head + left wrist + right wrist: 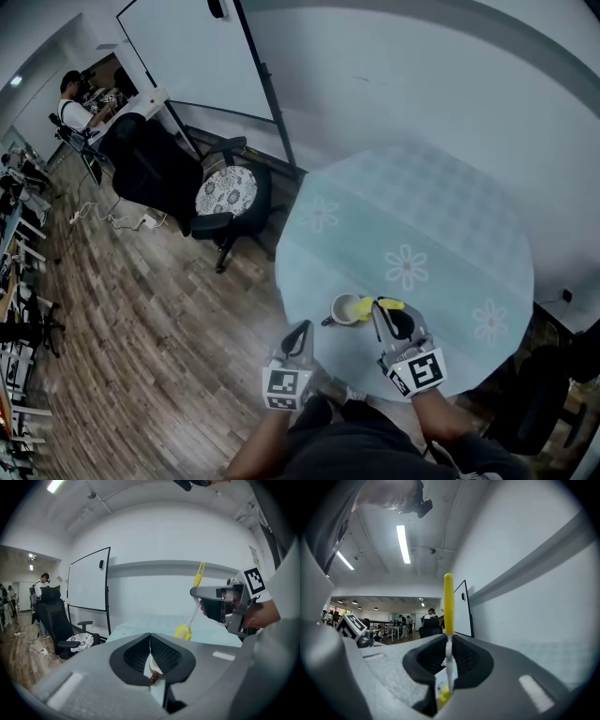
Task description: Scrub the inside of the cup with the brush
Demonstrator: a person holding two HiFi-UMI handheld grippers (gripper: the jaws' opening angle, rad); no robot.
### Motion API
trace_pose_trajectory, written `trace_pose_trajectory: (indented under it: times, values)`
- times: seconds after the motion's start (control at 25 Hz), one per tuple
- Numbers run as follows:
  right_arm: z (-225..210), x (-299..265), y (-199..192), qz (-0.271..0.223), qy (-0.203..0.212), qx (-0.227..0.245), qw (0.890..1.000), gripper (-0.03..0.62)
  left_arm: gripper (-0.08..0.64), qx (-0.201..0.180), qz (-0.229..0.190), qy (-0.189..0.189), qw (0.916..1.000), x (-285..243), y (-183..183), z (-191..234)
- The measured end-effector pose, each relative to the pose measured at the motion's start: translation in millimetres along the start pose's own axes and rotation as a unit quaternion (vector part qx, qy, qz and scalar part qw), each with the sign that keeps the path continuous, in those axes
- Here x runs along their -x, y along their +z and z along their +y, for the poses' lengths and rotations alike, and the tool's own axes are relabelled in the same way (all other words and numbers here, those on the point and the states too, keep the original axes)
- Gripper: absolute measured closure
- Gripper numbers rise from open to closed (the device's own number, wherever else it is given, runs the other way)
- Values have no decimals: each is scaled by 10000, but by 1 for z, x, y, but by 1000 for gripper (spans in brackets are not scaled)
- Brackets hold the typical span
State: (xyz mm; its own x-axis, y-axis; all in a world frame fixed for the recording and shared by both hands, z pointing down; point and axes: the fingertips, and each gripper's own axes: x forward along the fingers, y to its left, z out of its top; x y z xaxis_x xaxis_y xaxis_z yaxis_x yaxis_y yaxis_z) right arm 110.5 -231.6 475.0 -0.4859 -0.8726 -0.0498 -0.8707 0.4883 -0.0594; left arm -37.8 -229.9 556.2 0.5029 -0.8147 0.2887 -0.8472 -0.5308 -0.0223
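Observation:
A pale cup (345, 308) with a dark handle on its left stands near the front of the round table (441, 225), which has a light blue flowered cloth. My right gripper (386, 311) is just right of the cup, shut on a brush (366, 307). The brush has a thin white stem, and its yellow head hangs at the cup's rim. In the right gripper view the brush (448, 602) rises between the shut jaws of that gripper (449, 641). My left gripper (301, 328) is shut at the table's front edge, a little left of the handle. A sliver of the cup (153, 667) shows below the left gripper (150, 637).
A black office chair with a patterned cushion (228, 192) stands on the wood floor left of the table. A whiteboard (192, 52) leans at the wall behind it. Further left are another dark chair (150, 164) and a person at a desk (75, 103).

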Motion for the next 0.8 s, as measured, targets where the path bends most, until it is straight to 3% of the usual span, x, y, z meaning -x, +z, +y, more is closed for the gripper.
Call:
trace_pose_trajectory:
  times: [0.4,0.8]
  values:
    - [12,-40,-24,229,-25,124,9997,555,554,103,187,-174,9996,-22,-19,19]
    - [18,-60,-74,766,47,136,9970,555,554,316,327,-52,9990,-29,-45,40]
